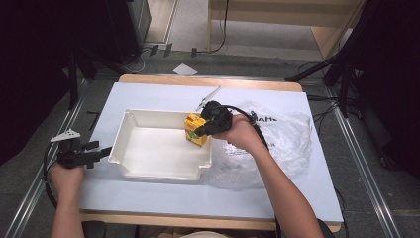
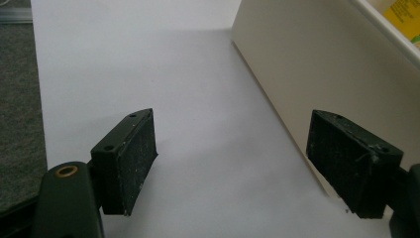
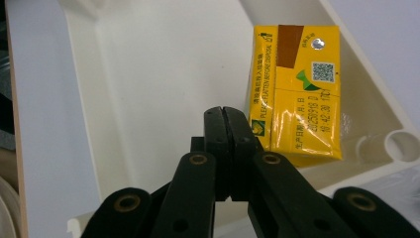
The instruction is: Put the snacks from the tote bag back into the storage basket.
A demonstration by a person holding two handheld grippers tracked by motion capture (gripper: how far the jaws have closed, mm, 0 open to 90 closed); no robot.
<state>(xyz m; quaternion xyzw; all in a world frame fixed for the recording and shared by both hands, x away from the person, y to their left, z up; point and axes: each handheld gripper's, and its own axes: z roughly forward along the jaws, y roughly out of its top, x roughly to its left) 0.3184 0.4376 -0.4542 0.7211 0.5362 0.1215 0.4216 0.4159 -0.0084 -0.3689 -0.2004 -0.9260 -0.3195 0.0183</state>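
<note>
A yellow drink carton (image 1: 194,130) stands in the far right corner of a white plastic tray (image 1: 148,148). My right gripper (image 1: 200,132) reaches over the tray's right rim and sits right beside the carton. In the right gripper view its jaws (image 3: 228,113) are pressed together with nothing between them, just left of the carton (image 3: 297,94), above the tray floor (image 3: 148,74). My left gripper (image 1: 100,151) rests low over the table left of the tray. In the left gripper view it stands open (image 2: 233,134) on bare table, with the tray's outer wall (image 2: 307,64) at its right.
A crumpled clear plastic bag (image 1: 285,141) lies on the white table (image 1: 148,94) right of the tray, under the right forearm. A thin metal rod (image 1: 208,97) lies behind the tray. The floor (image 2: 17,99) starts just left of the left gripper.
</note>
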